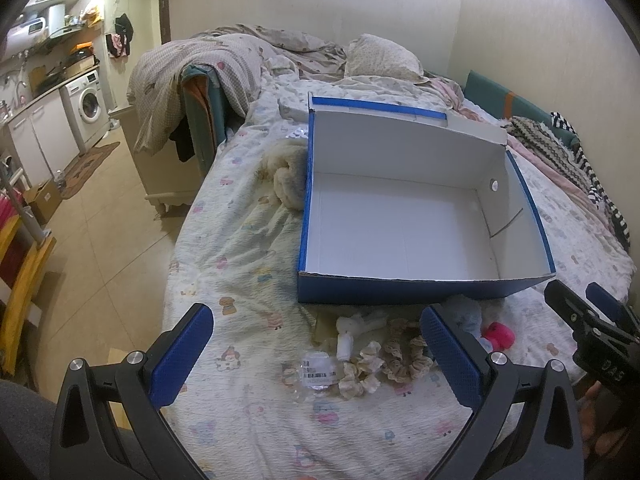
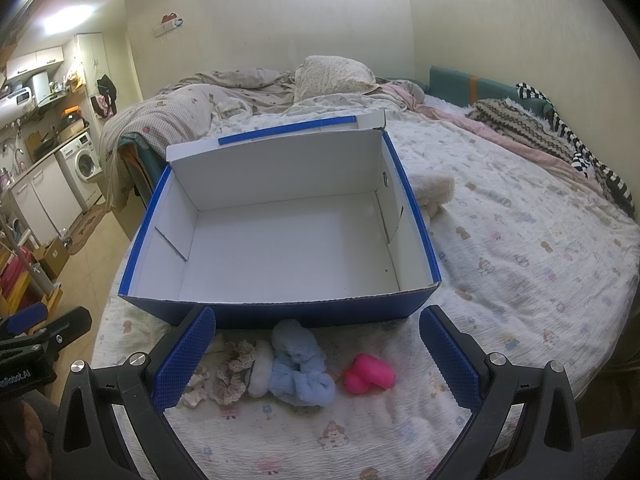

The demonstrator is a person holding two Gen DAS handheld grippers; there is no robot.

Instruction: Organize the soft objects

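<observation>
An open blue box with a white inside (image 1: 400, 236) (image 2: 280, 248) stands empty on the bed. In front of it lie lace scrunchies (image 1: 384, 356) (image 2: 232, 376), a fluffy light-blue scrunchie (image 2: 300, 368) (image 1: 468, 316), a white scrunchie (image 2: 262, 372) and a pink rubber duck (image 2: 370, 374) (image 1: 498, 336). My left gripper (image 1: 316, 356) is open above the lace scrunchies, holding nothing. My right gripper (image 2: 316, 356) is open above the blue scrunchie and duck, holding nothing. It shows at the right edge of the left wrist view (image 1: 584, 300).
A cream fluffy cloth (image 1: 288, 176) (image 2: 436, 192) lies beside the box. A clear plastic wrapper (image 1: 316, 372) lies near the scrunchies. The bed (image 2: 520, 260) carries a quilt, a pillow (image 2: 332, 74) and clothes at the far side. The floor and a washing machine (image 1: 88, 108) are at left.
</observation>
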